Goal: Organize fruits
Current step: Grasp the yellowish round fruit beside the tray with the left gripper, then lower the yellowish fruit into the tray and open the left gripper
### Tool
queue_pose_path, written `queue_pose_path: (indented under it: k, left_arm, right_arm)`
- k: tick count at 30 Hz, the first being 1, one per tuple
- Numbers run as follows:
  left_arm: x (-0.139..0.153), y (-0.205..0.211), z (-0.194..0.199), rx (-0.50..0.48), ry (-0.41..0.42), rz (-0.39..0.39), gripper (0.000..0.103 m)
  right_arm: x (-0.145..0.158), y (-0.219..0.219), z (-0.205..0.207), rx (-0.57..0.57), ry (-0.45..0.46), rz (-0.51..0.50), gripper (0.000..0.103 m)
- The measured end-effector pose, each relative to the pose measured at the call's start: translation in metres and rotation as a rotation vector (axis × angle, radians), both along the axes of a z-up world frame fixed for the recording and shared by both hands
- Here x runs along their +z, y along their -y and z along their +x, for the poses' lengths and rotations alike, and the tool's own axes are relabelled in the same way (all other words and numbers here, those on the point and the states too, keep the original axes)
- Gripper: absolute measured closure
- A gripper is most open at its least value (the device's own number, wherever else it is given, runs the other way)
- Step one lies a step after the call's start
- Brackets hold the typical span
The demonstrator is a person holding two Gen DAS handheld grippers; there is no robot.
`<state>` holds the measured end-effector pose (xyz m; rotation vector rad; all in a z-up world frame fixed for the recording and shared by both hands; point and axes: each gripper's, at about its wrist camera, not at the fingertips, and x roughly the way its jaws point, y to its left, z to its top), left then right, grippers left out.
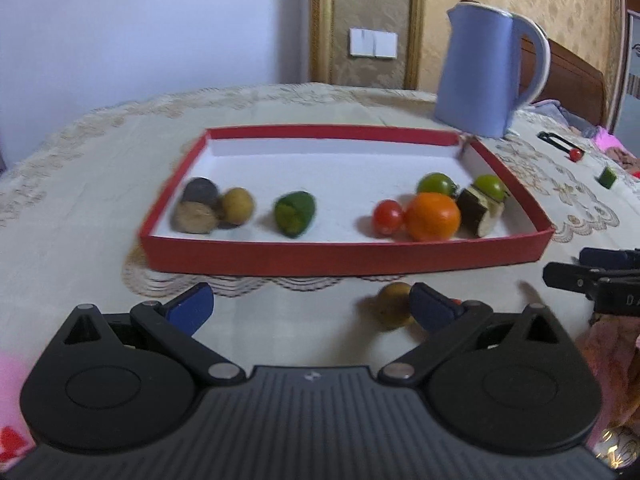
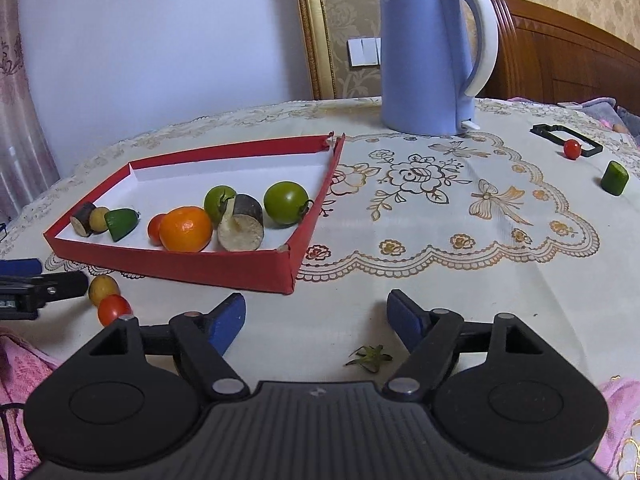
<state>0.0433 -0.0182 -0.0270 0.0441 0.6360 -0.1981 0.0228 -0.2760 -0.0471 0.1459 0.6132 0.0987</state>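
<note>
A red-rimmed tray holds an orange, a red tomato, two green tomatoes, eggplant pieces, a green cucumber piece and small yellow-brown fruits. In front of the tray on the cloth lie a yellow fruit and a red tomato. My left gripper is open and empty, its right finger beside the yellow fruit. My right gripper is open and empty over bare cloth.
A blue kettle stands behind the tray. At the far right lie a red tomato, a green cucumber piece and a black frame. A green stem lies by my right gripper. Pink cloth hangs at the near edge.
</note>
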Motion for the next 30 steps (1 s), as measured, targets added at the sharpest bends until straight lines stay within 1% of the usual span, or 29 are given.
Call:
queue_pose_path:
  k: [2,4,5,7,9,10,11,12,13,14,15,16,17,19,22,24,25,27,28,30]
  left_arm:
    - [-0.001,0.004,0.000,-0.016,-0.002,-0.003,0.003]
    - [-0.002,0.008,0.001,-0.024,0.003,0.012,0.003]
    - [-0.002,0.009,0.001,-0.021,0.002,0.011,0.005]
    - [-0.002,0.007,0.003,-0.021,-0.015,-0.019,0.008]
    - [-0.001,0.006,0.004,-0.036,-0.021,-0.043,0.014]
    - [-0.002,0.006,0.004,-0.035,-0.022,-0.037,0.023]
    - [-0.003,0.006,0.005,-0.042,-0.026,-0.032,0.028]
    - [-0.003,0.004,0.005,-0.054,-0.030,-0.052,0.034]
    - [-0.004,0.001,0.005,-0.067,-0.045,-0.081,0.050]
    - [-0.004,-0.001,0.004,-0.084,-0.061,-0.086,0.062]
    - [-0.004,0.001,0.001,-0.083,-0.045,-0.051,0.067]
    - [-0.005,0.001,0.000,-0.081,-0.039,-0.030,0.074]
    - [-0.006,0.001,-0.001,-0.079,-0.032,-0.019,0.077]
    - [-0.006,-0.003,-0.001,-0.085,-0.031,-0.039,0.081]
    - [-0.006,-0.006,-0.002,-0.091,-0.033,-0.054,0.081]
    - [-0.004,-0.006,-0.003,-0.089,-0.026,-0.048,0.081]
    - [-0.003,-0.006,-0.003,-0.090,-0.015,-0.044,0.081]
    - [0.002,-0.006,-0.001,-0.087,0.000,-0.040,0.081]
    - [0.005,-0.006,0.001,-0.087,0.006,-0.042,0.081]
    - [0.011,-0.005,0.005,-0.083,0.021,-0.046,0.081]
  right_arm:
    - [0.000,0.000,0.000,0.002,0.000,0.001,0.024]
    - [0.000,0.001,0.000,0.004,0.000,0.007,0.024]
    - [0.000,0.001,0.000,0.004,0.000,0.005,0.023]
    - [0.000,0.000,0.000,0.005,-0.002,-0.002,0.023]
    - [0.000,-0.001,0.000,0.005,-0.002,-0.006,0.023]
    - [0.000,0.000,0.000,0.005,-0.002,-0.004,0.023]
    - [0.000,-0.001,0.000,0.005,-0.001,-0.002,0.023]
    - [0.000,-0.001,0.000,0.005,-0.002,-0.004,0.023]
    - [0.000,-0.001,0.000,0.005,-0.002,-0.004,0.023]
    - [0.000,-0.001,0.000,0.005,-0.002,-0.004,0.023]
    - [0.000,-0.001,0.000,0.005,-0.001,-0.003,0.023]
    - [0.000,-0.001,0.000,0.004,-0.001,-0.003,0.023]
    - [0.000,-0.001,0.000,0.004,-0.001,-0.004,0.023]
    - [0.000,-0.001,0.000,0.004,-0.001,-0.006,0.023]
    - [0.000,0.000,0.000,0.003,0.000,0.000,0.023]
    - [0.001,0.000,-0.001,-0.003,0.005,-0.003,0.023]
    - [0.002,0.000,-0.003,-0.008,0.019,-0.002,0.023]
    - [0.005,-0.003,-0.009,0.025,0.060,0.000,0.023]
    - [0.007,-0.008,-0.011,0.050,0.075,-0.017,0.023]
    - [0.009,-0.021,-0.014,0.079,0.099,-0.080,0.023]
